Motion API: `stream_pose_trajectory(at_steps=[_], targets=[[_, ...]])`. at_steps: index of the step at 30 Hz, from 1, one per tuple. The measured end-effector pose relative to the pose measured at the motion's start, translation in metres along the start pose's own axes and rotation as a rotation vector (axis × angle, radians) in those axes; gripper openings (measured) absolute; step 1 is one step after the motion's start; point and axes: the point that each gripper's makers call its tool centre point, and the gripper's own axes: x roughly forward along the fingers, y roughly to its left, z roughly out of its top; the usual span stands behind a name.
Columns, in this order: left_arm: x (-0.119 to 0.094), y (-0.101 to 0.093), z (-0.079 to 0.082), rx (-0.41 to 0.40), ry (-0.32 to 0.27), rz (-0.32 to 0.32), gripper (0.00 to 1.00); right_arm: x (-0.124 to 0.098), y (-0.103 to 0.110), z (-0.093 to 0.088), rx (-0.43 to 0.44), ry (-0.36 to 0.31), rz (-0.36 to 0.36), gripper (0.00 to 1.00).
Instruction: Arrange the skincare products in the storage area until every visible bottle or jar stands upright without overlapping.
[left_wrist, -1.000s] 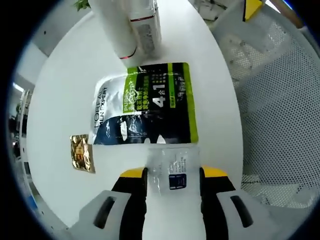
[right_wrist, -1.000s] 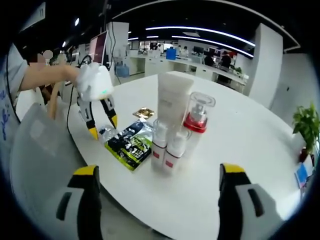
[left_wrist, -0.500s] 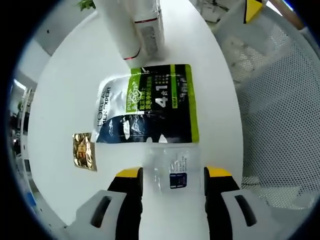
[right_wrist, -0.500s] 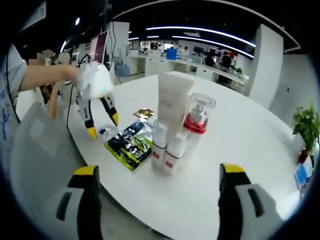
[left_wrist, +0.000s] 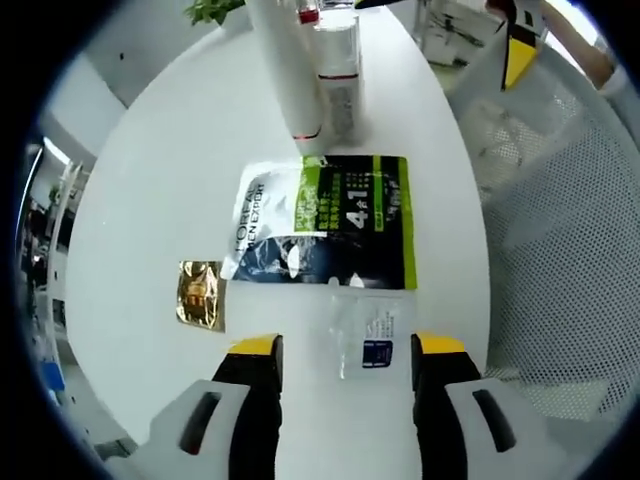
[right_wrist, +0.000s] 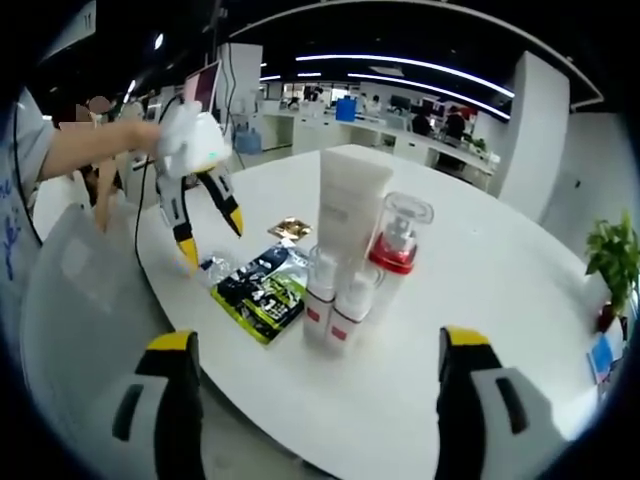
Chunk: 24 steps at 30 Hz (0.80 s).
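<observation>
A clear sachet with a blue label lies flat on the round white table, below the gap of my left gripper, which is open and lifted off it. Beyond it lies a green and black sachet, with a small gold sachet to its left. A tall white tube, a clear pump bottle with a red collar and two small white bottles stand upright together. My right gripper is open, well short of them. The left gripper hangs over the clear sachet.
A white mesh chair stands close to the table edge on the right of the left gripper view. A person's arm holds the left gripper. A potted plant stands far right, with office desks behind.
My left gripper has risen and drawn back from the clear sachet, which stays on the table. Its jaws stand a little wider. The right gripper has not moved.
</observation>
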Motion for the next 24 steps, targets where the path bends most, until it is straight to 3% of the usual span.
stream_pose_trajectory(at_steps=[12, 24], targets=[[-0.018, 0.042, 0.006, -0.022, -0.038, 0.063, 0.51, -0.002, -0.003, 0.000, 0.005, 0.002, -0.013, 1.00], [-0.008, 0.065, 0.006, -0.068, -0.018, 0.051, 0.50, -0.005, -0.012, -0.003, 0.030, 0.011, -0.043, 1.00]])
